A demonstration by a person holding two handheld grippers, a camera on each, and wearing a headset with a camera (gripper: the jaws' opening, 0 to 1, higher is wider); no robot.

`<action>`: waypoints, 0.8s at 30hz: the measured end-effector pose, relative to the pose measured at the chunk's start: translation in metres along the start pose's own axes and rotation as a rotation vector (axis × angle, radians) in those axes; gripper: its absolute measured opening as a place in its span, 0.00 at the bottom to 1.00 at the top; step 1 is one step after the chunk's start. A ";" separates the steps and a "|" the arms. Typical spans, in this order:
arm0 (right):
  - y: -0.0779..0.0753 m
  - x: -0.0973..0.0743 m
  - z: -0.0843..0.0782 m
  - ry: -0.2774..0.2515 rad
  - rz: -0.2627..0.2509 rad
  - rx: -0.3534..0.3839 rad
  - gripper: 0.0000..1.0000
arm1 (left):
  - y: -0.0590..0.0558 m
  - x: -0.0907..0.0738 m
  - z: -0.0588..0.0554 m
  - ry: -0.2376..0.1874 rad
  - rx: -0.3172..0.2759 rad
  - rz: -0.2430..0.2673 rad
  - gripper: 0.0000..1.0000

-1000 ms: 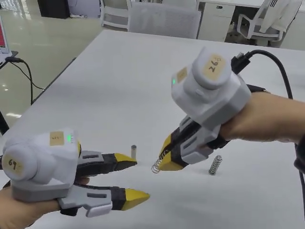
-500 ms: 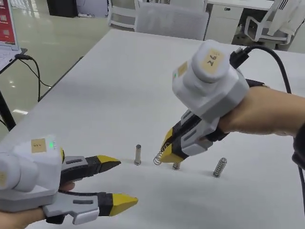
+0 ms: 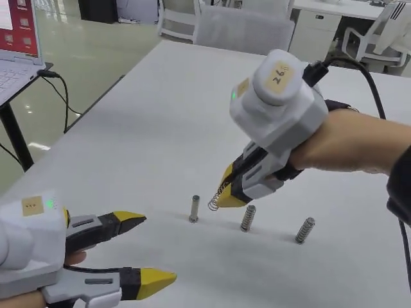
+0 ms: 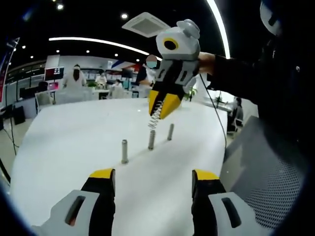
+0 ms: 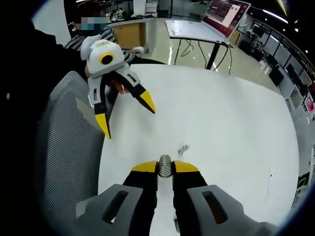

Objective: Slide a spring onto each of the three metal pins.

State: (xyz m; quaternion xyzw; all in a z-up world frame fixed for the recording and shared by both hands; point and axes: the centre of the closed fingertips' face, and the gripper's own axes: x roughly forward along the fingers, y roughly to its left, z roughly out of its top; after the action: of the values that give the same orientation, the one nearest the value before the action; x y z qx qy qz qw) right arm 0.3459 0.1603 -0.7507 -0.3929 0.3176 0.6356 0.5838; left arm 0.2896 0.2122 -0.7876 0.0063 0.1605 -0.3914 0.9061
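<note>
Last spring in hand. Right hand-held gripper point(image 3: 226, 199) clamped on spring point(image 3: 217, 197), held above desk point(image 3: 160, 115) just beside bare pin point(image 3: 194, 209). Sprung pins point(image 3: 248, 218) alongside. Left hand-held gripper point(image 3: 157, 249) jaws apart, idle. Next: align spring bore over pin tip, lower.

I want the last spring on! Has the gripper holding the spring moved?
Yes. The right gripper, shut on the spring, has moved leftwards in the head view, off the middle pin it covered and nearer the bare pin.
</note>
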 end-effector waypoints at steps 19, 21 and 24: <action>-0.037 0.034 0.006 0.090 -0.010 -0.067 0.08 | -0.001 -0.009 -0.004 0.000 -0.014 0.028 0.62; -0.038 0.036 0.006 0.096 -0.006 -0.067 0.08 | -0.002 -0.009 -0.005 0.001 -0.016 0.029 0.62; -0.039 0.041 0.003 0.114 -0.001 -0.072 0.08 | -0.004 -0.009 -0.005 0.003 -0.014 0.028 0.62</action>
State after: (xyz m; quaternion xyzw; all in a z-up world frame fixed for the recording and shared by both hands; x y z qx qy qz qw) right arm 0.3837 0.1879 -0.7829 -0.4494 0.3268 0.6229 0.5507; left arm 0.2796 0.2163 -0.7895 0.0028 0.1646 -0.3777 0.9112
